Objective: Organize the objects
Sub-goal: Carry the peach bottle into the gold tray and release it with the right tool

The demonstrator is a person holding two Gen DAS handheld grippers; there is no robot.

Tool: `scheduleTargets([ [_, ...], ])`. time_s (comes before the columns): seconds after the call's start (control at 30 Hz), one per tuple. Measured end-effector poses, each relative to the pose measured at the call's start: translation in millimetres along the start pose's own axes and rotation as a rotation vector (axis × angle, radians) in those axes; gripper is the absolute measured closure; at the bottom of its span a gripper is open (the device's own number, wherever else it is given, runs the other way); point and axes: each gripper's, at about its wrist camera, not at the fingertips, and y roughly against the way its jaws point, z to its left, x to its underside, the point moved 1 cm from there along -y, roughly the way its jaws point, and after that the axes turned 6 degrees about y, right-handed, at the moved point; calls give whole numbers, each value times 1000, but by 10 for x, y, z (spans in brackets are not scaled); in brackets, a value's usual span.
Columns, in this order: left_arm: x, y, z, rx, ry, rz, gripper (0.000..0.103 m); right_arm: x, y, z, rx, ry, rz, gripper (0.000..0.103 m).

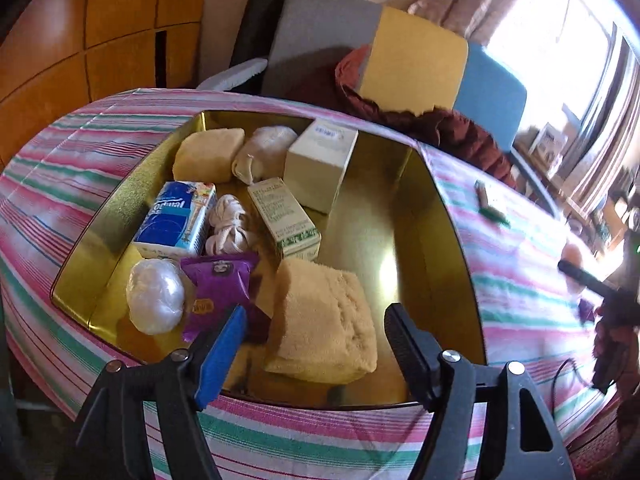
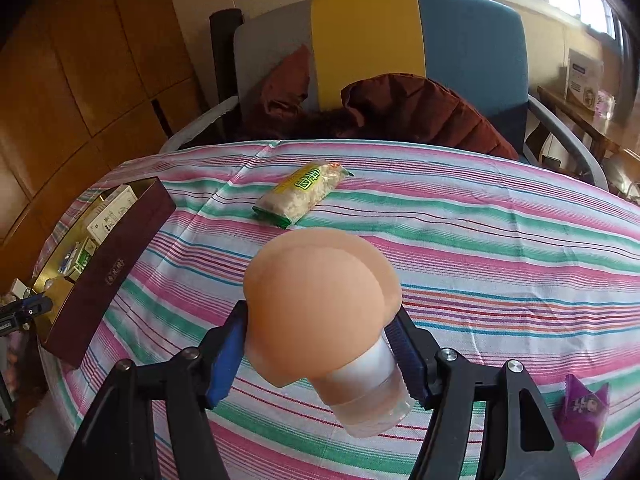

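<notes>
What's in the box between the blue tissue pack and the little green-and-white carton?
A bundle of white cord lies between the blue tissue pack and the small green-and-white carton, inside the gold-lined box. The left wrist view shows it.

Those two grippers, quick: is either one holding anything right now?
Left gripper: open, empty, over the yellow sponge in the gold tin.
Right gripper: shut on the peach mushroom-shaped toy.

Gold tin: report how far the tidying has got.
Done: the gold tin already holds nine or so items, including the tan sponge lying between the open left gripper fingers.

In hand: the right gripper is shut on a peach-capped bottle.

Left: the noodle packet and purple packet on the cloth.
</notes>
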Motion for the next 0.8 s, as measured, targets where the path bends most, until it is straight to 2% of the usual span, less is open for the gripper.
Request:
scheduleTargets([
  [0.17, -47, 69, 87, 88, 71, -33, 30, -28, 55, 145, -19, -19, -9, 35],
  [0.27, -41, 88, 22, 110, 58, -41, 30, -23, 20, 342, -57, -22, 20, 35],
  [0.4, -9, 100, -123, 127, 10, -48, 30, -74, -49, 723, -150, -19, 56, 35],
  [0.6, 31, 171, -206, 159, -22, -73, 30, -466, -158, 1521, -259, 43, 42, 35],
  [0.8, 0, 254, -80, 165, 11, -108, 30, -893, -469, 2268, -264, 123, 48, 34],
])
